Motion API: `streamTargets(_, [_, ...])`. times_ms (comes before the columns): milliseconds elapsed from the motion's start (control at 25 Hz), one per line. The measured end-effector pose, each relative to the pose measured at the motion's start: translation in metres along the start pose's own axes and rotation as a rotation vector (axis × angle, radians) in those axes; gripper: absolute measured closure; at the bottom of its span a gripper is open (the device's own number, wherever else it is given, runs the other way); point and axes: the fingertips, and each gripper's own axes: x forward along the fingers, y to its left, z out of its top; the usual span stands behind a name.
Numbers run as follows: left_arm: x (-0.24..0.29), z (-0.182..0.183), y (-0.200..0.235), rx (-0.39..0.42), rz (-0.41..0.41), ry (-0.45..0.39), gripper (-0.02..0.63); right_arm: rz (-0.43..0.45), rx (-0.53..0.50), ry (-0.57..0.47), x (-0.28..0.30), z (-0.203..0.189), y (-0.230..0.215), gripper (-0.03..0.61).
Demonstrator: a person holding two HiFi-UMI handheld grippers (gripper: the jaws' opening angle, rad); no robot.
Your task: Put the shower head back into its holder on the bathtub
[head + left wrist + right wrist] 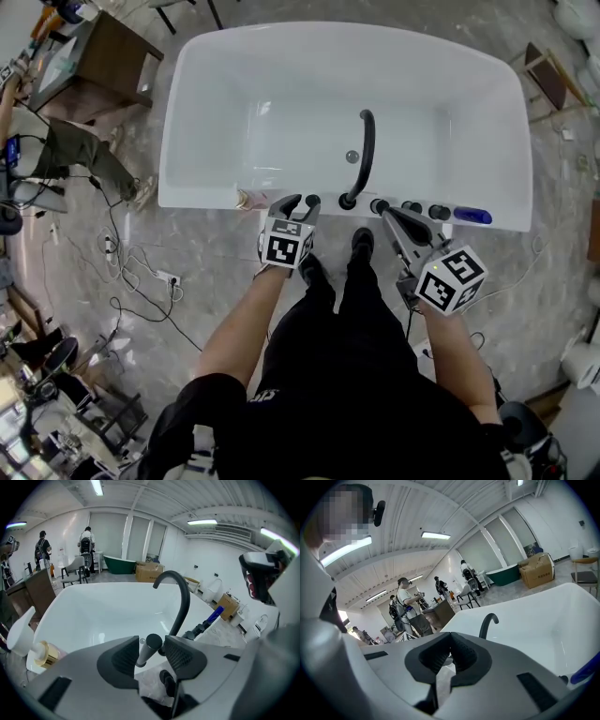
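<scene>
A dark grey stick-shaped shower head (144, 654) stands upright on the near rim of the white bathtub (206, 197); from above it shows as a dark round top (311, 200). My left gripper (298, 202) (151, 642) is open around it, and I see a gap between the left pad and the cylinder. My right gripper (383, 212) (451, 642) hangs over the rim to the right of the black arched faucet (366, 150) (183, 602). Its jaws are shut and hold nothing.
Black knobs (424, 209) and a blue item (472, 216) (214, 615) sit on the rim to the right. A gold-capped bottle (248, 199) (40, 653) stands left of my left gripper. Cables (131, 272) lie on the floor at left, and people stand in the background.
</scene>
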Motion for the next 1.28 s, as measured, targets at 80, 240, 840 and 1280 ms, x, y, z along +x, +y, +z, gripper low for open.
streamTargets(80, [-0.007,0.000,-0.002,-0.003,0.000,-0.004,0.439,0.008,-0.012,-0.002,-0.002,0.004,0.006,0.565])
streamTargets(240, [-0.013,-0.004,-0.006,0.022,0.001,-0.007,0.479,0.014,-0.019,0.004,-0.006,0.004,0.015,0.565])
streamTargets(840, [-0.042,-0.001,-0.004,0.060,-0.014,-0.034,0.486,0.017,-0.024,-0.004,-0.006,0.005,0.049,0.565])
streamTargets(1280, [-0.151,0.035,0.010,0.092,0.041,-0.272,0.508,0.012,-0.165,-0.057,0.011,0.038,0.125,0.565])
